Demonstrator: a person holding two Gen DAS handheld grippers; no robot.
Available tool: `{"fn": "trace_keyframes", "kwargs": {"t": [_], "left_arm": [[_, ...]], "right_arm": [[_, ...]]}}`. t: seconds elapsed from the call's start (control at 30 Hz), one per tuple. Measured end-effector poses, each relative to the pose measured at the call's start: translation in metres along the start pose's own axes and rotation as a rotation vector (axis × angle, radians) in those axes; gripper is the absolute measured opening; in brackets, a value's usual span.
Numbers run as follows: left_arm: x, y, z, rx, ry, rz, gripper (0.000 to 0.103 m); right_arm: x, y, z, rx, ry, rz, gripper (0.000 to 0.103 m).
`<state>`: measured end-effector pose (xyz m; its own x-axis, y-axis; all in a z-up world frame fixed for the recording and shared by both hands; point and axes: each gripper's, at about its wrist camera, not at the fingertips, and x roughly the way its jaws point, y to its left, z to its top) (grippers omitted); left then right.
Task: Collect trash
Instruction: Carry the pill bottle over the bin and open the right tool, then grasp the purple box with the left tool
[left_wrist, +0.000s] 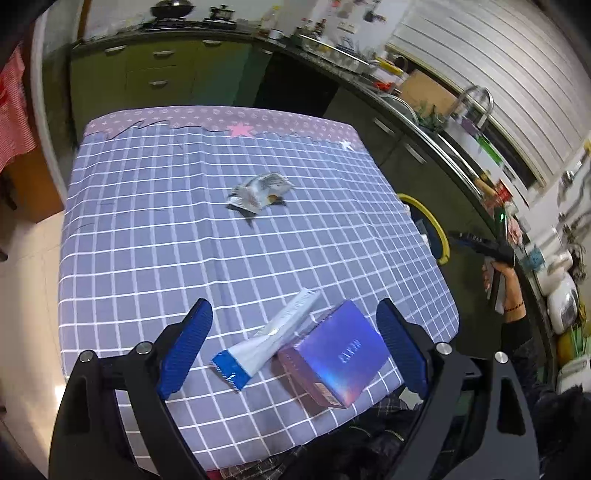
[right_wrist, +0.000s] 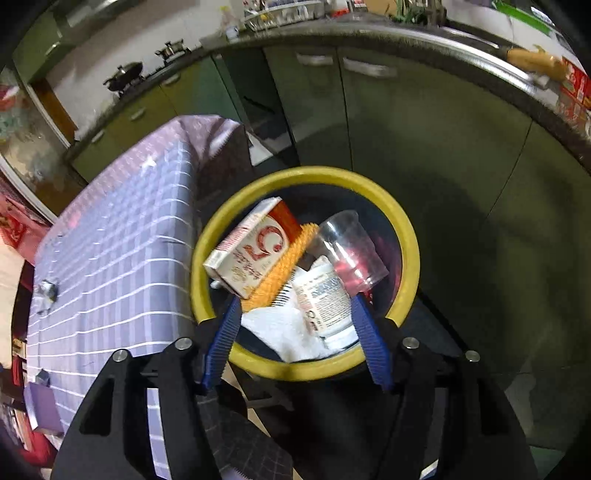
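Hovering above the near table (left_wrist: 147, 229) edge, left gripper (left_wrist: 295, 343), jaws wide apart, pads clear of a purple box (left_wrist: 332, 354) and white-and-blue tube (left_wrist: 266, 343) lying between them. Crumpled wrapper (left_wrist: 260, 192) sits farther off, mid-cloth. Right gripper (right_wrist: 295, 314) over the yellow-rimmed bin (right_wrist: 218, 240) right of the table, jaws parted, nothing clamped. Inside the bin: red-and-white carton (right_wrist: 255, 247), orange comb (right_wrist: 284, 266), clear cup (right_wrist: 347, 247), white tissue (right_wrist: 288, 332).

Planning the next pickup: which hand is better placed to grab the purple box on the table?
Left. Its open tongs already straddle the purple box and tube. The right tongs hang open over the yellow-rimmed bin, off the table.
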<state>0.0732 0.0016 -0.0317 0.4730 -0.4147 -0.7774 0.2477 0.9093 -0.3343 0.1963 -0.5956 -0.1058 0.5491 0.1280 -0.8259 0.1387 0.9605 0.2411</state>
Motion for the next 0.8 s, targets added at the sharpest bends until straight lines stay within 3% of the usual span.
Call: {"fn": "trace_keyframes", "kwargs": {"t": [0.13,0.27,0.4,0.67,0.8], "left_arm": [[0.007,-0.027,-0.004,0.151,0.03,-0.058,0.091],[0.013,-0.062,-0.017,0.404,0.049,-0.075,0.096],[0.029,-0.076,-0.025,0.558,0.109,-0.105,0.096],[0.07,-0.073,-0.03,0.698,0.251,-0.152,0.096],[0.085,-0.073,-0.034,0.743,0.298,-0.126,0.096]], "right_arm": [[-0.028,0.025,-0.006,-0.04,-0.035,0.046,0.067],[-0.048,0.048,-0.017,-0.076,-0.051,0.109,0.069],[-0.057,0.07,-0.029,-0.123,-0.037,0.144,0.07],[-0.053,0.097,-0.043,-0.176,-0.002,0.199,0.071],[-0.047,0.103,-0.046,-0.18,0.018,0.206,0.071]]}}
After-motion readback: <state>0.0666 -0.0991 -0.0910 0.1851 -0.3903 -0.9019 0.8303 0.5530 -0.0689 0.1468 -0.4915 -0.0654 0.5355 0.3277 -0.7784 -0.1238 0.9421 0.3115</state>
